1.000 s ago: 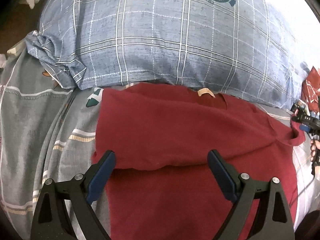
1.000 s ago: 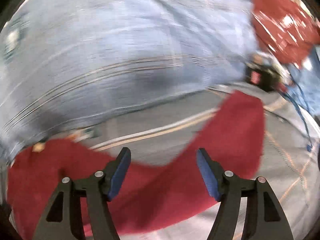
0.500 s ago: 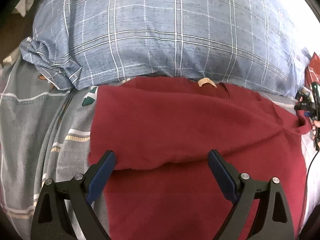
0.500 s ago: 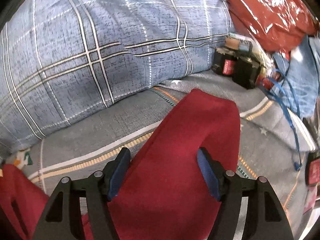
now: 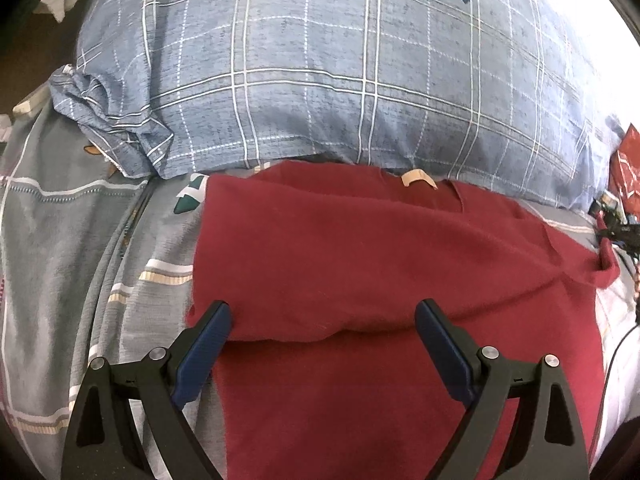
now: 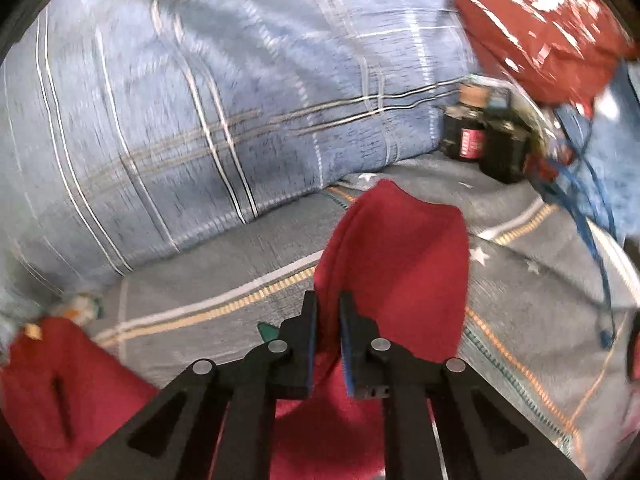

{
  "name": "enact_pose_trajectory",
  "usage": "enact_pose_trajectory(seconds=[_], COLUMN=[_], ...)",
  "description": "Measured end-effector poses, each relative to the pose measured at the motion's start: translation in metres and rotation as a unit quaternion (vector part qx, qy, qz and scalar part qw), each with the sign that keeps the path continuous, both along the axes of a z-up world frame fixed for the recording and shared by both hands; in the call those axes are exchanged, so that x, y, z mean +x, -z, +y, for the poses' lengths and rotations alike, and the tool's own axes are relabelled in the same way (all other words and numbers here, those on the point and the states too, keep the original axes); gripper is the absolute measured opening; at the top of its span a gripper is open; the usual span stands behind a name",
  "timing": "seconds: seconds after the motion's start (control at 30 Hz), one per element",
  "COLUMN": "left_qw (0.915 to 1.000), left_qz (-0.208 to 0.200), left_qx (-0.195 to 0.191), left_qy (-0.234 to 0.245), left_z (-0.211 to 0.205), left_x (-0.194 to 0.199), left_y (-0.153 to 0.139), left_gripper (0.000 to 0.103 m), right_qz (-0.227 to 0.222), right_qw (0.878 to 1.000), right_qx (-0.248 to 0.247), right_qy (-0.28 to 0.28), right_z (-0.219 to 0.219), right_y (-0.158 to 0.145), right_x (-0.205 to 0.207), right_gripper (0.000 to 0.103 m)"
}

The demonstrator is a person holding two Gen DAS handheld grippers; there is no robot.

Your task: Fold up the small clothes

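Observation:
A dark red T-shirt (image 5: 360, 264) lies on the grey bedsheet (image 5: 80, 240), its left side folded over the body, collar toward the pillow. My left gripper (image 5: 322, 320) is open and empty, its fingers above the folded edge. In the right wrist view my right gripper (image 6: 328, 312) is shut on the shirt's right sleeve (image 6: 400, 256), which sticks up and forward between the pads. The right gripper also shows small at the right edge of the left wrist view (image 5: 620, 232), by the sleeve.
A big blue plaid pillow (image 5: 340, 72) lies right behind the shirt, also in the right wrist view (image 6: 200, 120). Black devices (image 6: 484, 148), blue cables (image 6: 588, 216) and a shiny red bag (image 6: 536, 20) sit at the far right. The striped sheet (image 6: 520, 280) surrounds the shirt.
My right gripper moved onto the right sleeve and shut on it. My left gripper stayed open over the folded edge, with only a small shift of view.

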State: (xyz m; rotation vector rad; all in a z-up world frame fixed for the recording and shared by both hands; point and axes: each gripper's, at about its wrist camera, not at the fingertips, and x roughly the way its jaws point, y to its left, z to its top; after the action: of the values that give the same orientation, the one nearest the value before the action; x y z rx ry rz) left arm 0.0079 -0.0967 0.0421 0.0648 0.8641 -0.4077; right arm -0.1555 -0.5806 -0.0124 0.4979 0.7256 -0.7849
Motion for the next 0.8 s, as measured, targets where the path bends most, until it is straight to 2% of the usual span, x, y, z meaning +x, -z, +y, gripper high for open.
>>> enact_pose_trajectory(seconds=[0.1, 0.27, 0.47, 0.63, 0.7, 0.8], left_qw=[0.9999, 0.9998, 0.9998, 0.9997, 0.9997, 0.9997], left_qz=[0.004, 0.000, 0.000, -0.001, -0.001, 0.001], left_qx=[-0.011, -0.017, -0.017, -0.020, -0.020, -0.021], left_qy=[-0.007, -0.011, -0.013, -0.015, -0.015, -0.013], left_z=[0.004, 0.007, 0.009, 0.010, 0.010, 0.010], left_x=[0.001, -0.001, -0.002, -0.001, -0.001, -0.001], left_y=[-0.001, -0.004, -0.004, -0.004, -0.004, -0.004], left_gripper=[0.093, 0.093, 0.093, 0.093, 0.093, 0.093], right_qz=[-0.049, -0.096, -0.136, -0.141, -0.133, -0.089], right_qw=[0.999, 0.992, 0.973, 0.945, 0.934, 0.924], right_qx=[0.007, 0.005, -0.014, -0.016, -0.008, 0.004], right_qy=[-0.017, -0.078, -0.184, -0.295, -0.332, -0.371], right_z=[0.010, 0.045, 0.119, 0.195, 0.221, 0.257], right_y=[-0.016, -0.044, -0.075, -0.084, -0.075, -0.041], right_x=[-0.015, -0.016, 0.005, 0.041, 0.055, 0.082], right_gripper=[0.008, 0.008, 0.008, 0.008, 0.008, 0.008])
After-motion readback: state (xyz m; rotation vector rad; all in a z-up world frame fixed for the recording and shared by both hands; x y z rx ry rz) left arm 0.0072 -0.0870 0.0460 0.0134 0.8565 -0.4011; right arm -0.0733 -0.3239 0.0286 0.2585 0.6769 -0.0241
